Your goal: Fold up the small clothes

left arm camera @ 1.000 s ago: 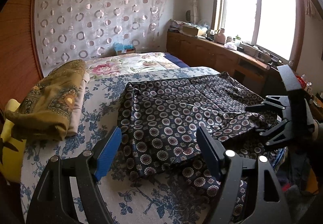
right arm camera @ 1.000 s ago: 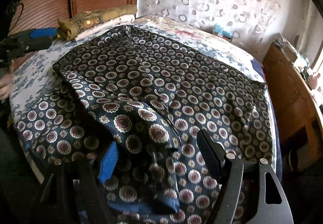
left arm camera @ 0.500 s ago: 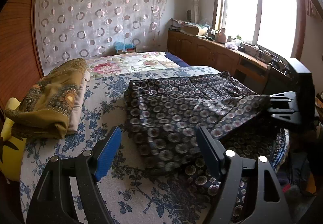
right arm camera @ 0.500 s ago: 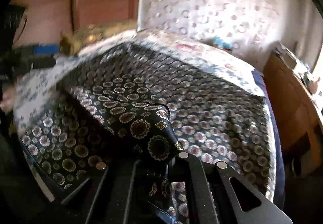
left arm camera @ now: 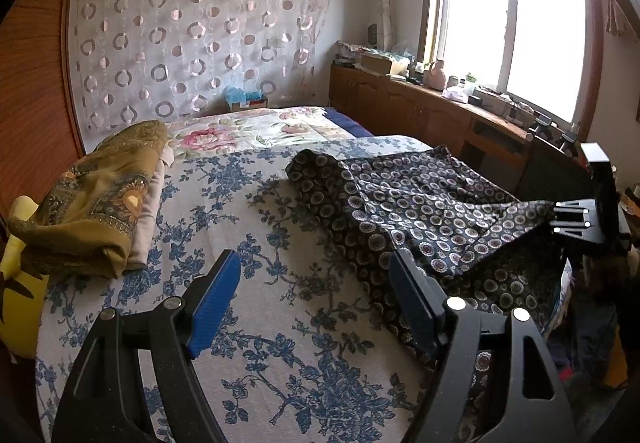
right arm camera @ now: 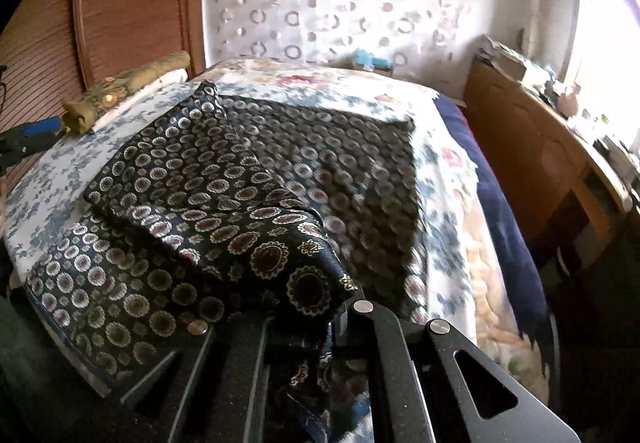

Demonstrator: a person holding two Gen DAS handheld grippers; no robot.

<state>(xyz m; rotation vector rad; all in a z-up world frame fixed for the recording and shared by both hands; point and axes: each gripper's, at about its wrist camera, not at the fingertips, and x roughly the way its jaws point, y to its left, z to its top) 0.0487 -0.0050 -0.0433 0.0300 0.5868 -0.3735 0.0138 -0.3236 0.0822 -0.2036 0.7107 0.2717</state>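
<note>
A dark navy garment with round medallion print (left arm camera: 412,211) lies partly on the blue-flowered bed (left arm camera: 248,227), stretched toward the right edge. My right gripper (right arm camera: 316,319) is shut on a bunched edge of this garment (right arm camera: 248,211) and holds it lifted off the bed; it shows at the far right of the left wrist view (left arm camera: 576,221). My left gripper (left arm camera: 316,299) is open and empty, hovering above bare bedsheet, left of the garment. Its blue pad also shows at the left edge of the right wrist view (right arm camera: 38,129).
A folded olive patterned cloth on a pale one (left arm camera: 100,199) lies at the bed's left, by a yellow pillow (left arm camera: 16,275). A wooden cabinet (left arm camera: 420,111) with clutter runs under the window on the right. A wooden headboard wall is on the left.
My right gripper shut on the garment's edge, lifted it and pulled it to the right, dragging the cloth off the bed's middle. My left gripper stayed open and nearly still.
</note>
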